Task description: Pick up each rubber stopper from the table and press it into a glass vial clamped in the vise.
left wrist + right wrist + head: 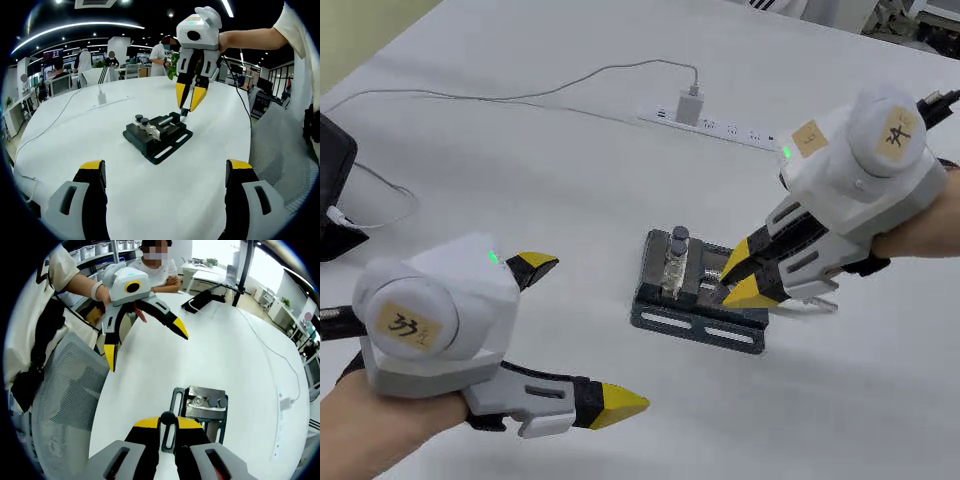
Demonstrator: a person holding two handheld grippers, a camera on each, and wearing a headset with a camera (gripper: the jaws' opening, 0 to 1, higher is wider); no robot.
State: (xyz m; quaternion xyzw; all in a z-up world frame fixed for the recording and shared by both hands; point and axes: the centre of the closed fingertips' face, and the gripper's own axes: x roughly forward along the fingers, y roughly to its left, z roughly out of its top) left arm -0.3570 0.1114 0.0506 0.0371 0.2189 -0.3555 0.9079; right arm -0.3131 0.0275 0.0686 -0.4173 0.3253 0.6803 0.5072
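Note:
A black vise (695, 318) stands mid-table and clamps glass vials (673, 270); one carries a dark stopper (679, 238). In the left gripper view two dark stoppers (142, 120) top the vials in the vise (165, 140). My right gripper (743, 277) hovers over the vise's right side, shut on a dark rubber stopper (168, 418) pinched between its yellow tips, just short of the vise (176, 402). My left gripper (578, 332) is at the near left, wide open with nothing in it, well away from the vise. It also shows as the left gripper (145, 342).
A white power strip (720, 127) with a charger and cable lies at the back. A black device (332, 190) sits at the left edge. A mesh chair (65, 390) stands beside the table, and people sit at desks behind (82, 60).

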